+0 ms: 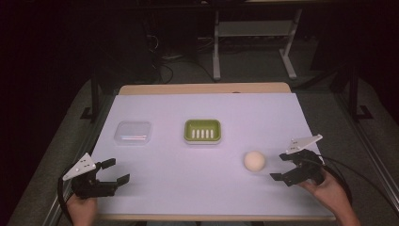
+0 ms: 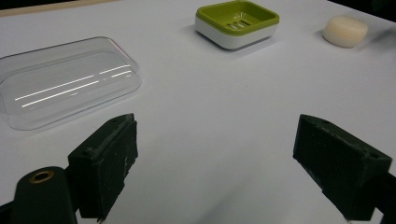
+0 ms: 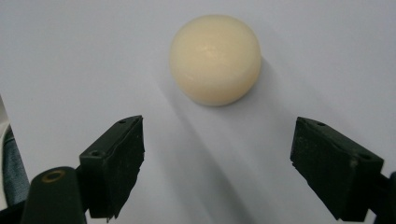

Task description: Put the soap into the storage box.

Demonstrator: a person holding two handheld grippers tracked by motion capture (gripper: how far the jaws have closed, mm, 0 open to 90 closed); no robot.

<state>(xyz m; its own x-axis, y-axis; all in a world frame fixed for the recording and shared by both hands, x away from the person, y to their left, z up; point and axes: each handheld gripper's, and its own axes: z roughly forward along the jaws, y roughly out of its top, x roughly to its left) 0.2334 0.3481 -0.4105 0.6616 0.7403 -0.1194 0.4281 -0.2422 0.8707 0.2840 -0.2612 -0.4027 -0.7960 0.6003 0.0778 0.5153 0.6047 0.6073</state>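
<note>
A round cream soap bar (image 1: 254, 161) (image 3: 215, 58) (image 2: 346, 31) lies on the white table cover, right of centre. My right gripper (image 1: 281, 166) (image 3: 217, 168) stands open just to its right, jaws wide and aimed at it, nothing between them. A green soap dish with a white base (image 1: 203, 131) (image 2: 236, 23) sits mid-table. Left of the dish rests a clear plastic lid (image 1: 133, 132) (image 2: 65, 80). Near the front left edge my left gripper (image 1: 116, 171) (image 2: 215, 163) is open and empty, a short way in front of the lid.
The white cover (image 1: 207, 108) spreads over a wooden table whose far edge (image 1: 202, 88) shows at the back. Metal frame rails (image 1: 371, 155) run along both sides. Dark floor and a desk frame (image 1: 216, 47) lie beyond.
</note>
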